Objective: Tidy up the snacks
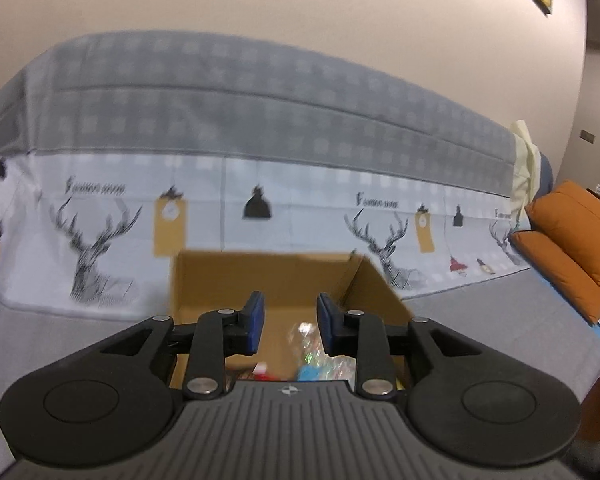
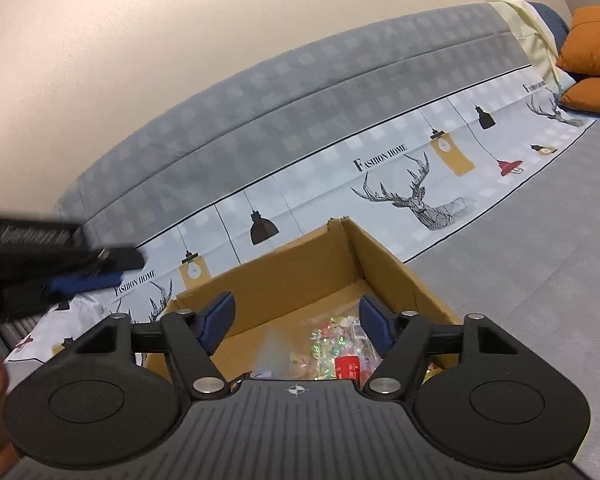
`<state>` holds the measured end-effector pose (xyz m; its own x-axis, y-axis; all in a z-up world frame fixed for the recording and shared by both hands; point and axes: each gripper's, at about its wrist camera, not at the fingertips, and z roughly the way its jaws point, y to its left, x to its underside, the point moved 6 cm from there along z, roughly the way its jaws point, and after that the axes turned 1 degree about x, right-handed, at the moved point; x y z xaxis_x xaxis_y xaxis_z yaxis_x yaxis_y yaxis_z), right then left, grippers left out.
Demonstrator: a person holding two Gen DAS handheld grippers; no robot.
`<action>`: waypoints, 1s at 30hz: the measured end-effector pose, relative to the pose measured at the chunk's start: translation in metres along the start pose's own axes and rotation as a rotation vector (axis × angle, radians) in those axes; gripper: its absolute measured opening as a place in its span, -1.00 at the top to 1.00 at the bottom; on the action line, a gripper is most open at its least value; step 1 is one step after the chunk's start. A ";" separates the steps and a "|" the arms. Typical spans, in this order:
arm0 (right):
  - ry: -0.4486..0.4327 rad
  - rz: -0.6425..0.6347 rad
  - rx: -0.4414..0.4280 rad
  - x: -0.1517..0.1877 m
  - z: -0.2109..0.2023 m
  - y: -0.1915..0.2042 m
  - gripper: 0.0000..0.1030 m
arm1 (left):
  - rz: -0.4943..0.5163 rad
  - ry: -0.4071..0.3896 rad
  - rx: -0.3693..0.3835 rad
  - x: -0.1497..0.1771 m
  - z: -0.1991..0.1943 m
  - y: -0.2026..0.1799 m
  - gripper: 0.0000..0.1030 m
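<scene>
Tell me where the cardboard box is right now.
The cardboard box sits open on the grey sofa seat, against the deer-print cover. It is low and central in both wrist views, just beyond the tongs, with wrapped snacks inside.

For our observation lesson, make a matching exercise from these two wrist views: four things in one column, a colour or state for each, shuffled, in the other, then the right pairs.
Column one:
1. cardboard box
2. cushions
3. right claw
4. sofa back

Column two:
A. orange, stacked
B. grey checked
C. open on top, snack packets inside
D. jaws apart, nothing between them

Pairs: 1-C, 2-A, 3-D, 4-B
</scene>
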<state>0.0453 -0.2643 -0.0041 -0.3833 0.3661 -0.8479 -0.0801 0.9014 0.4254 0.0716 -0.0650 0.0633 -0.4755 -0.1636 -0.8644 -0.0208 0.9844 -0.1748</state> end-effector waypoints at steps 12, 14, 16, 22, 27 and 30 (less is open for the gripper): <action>-0.006 -0.136 0.046 0.016 -0.064 -0.016 -0.99 | 0.064 0.042 -0.111 0.083 -0.082 0.028 -0.70; -0.001 -0.169 0.064 0.022 -0.078 -0.021 -0.99 | 0.084 0.061 -0.124 0.093 -0.088 0.024 -0.77; 0.034 -0.171 0.076 0.025 -0.088 -0.022 -1.00 | 0.076 0.098 -0.130 0.103 -0.090 0.021 -0.84; 0.136 -0.200 0.072 0.050 -0.100 -0.018 -1.00 | 0.046 0.244 -0.186 0.136 -0.083 0.019 -0.99; 0.201 -0.255 0.107 0.063 -0.089 -0.015 -1.00 | 0.027 0.305 -0.196 0.155 -0.082 0.024 -0.99; 0.221 -0.248 0.114 0.065 -0.081 -0.017 -1.00 | 0.029 0.315 -0.211 0.158 -0.082 0.027 -0.99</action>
<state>-0.0530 -0.2744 -0.0408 -0.5558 0.0856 -0.8269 -0.0969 0.9812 0.1667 -0.0758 -0.0588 -0.0390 -0.7252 -0.1393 -0.6743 -0.1679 0.9855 -0.0230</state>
